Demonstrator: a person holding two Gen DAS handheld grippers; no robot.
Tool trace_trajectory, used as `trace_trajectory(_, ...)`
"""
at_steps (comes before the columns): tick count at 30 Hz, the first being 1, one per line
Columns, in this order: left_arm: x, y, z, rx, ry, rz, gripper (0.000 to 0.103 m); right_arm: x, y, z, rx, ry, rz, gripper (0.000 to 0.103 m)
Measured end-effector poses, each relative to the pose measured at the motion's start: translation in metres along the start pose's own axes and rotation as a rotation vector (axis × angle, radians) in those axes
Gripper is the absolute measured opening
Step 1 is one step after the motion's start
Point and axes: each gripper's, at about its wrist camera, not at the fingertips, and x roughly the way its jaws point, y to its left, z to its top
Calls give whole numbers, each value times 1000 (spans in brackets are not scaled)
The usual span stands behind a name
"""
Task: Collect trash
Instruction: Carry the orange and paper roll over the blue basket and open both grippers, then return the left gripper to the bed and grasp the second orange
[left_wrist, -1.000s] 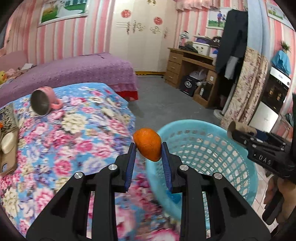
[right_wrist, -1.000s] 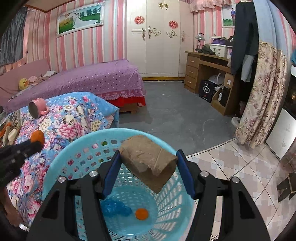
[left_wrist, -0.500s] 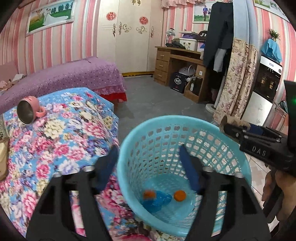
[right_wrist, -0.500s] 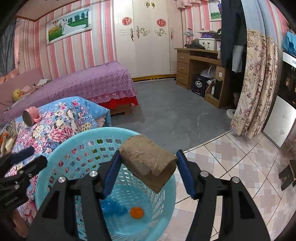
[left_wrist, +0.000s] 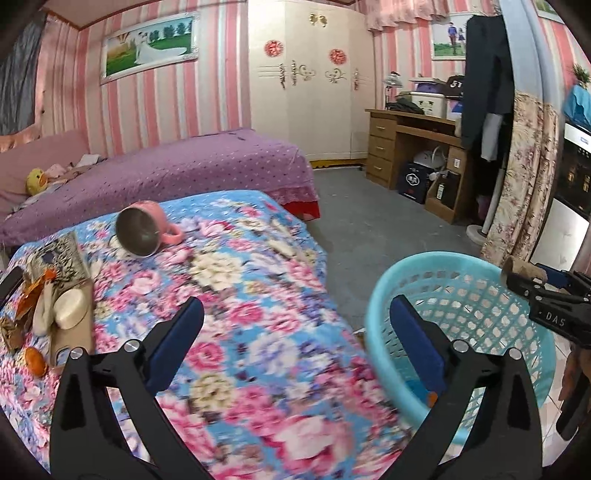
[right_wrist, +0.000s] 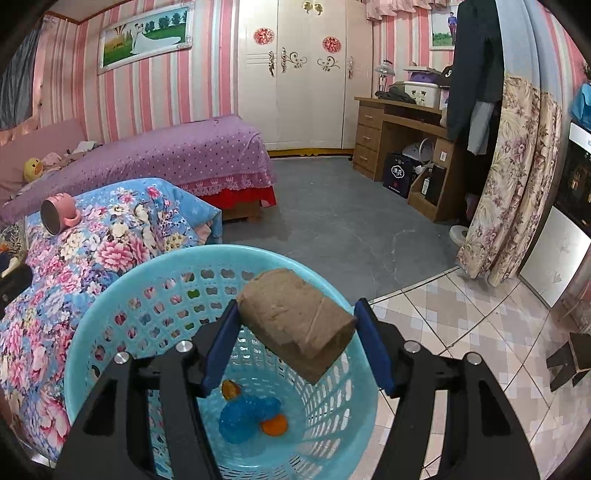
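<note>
Cardboard tube (right_wrist: 295, 317) hides part of basket (right_wrist: 110, 295) floor; trash there blurry.

My left gripper (left_wrist: 295, 341): matte black angular frame, two long arms with triangular cutouts, blue flat pads (left_wrist: 177, 343) on the inner faces of the fingers, silver round screw heads near each finger base. My right gripper (right_wrist: 297, 341): same build, black frame, blue pads (right_wrist: 371, 345), silver screws in pairs on both sides. From the left wrist view the right unit shows a black body with white "DAS" lettering on its side, and a bit of my hand's skin (left_wrist: 572, 373) below it, blurred at the frame edge.
</note>
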Motion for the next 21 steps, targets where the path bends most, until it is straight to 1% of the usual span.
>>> trace_trajectory(1, -1, 5, -1, -1, 0, 10, 97, 0, 2, 1, -1, -1, 0, 64)
trace_trajectory(3, -3, 15, -2, -7, -1, 28, 97, -2, 6, 3, -2, -10, -1, 72)
trace_trajectory(4, -6, 23, -2, -17, -1, 38, 97, -4, 9, 4, -4, -19, -5, 79)
trace_trajectory(5, -7, 28, -2, -24, 0, 42, 97, -6, 13, 6, -7, -25, -12, 82)
trace_trajectory(7, -11, 42, -2, -43, 0, 53, 97, -7, 19, 8, -9, -29, -30, 85)
trace_trajectory(8, -13, 48, -3, -48, 0, 60, 97, -7, 23, 9, -7, -27, -44, 90)
trace_trajectory(12, -25, 79, -2, -63, -6, 105, 97, -10, 35, 15, 3, -39, -47, 91)
trace_trajectory(13, -28, 87, -3, -69, -7, 112, 97, -12, 40, 17, 3, -46, -54, 94)
trace_trajectory(14, -31, 98, -4, -76, -8, 123, 97, -13, 45, 18, 0, -52, -60, 99)
trace_trajectory(21, -43, 168, -14, -110, 15, 222, 97, -14, 91, 25, -40, -73, -48, 99)
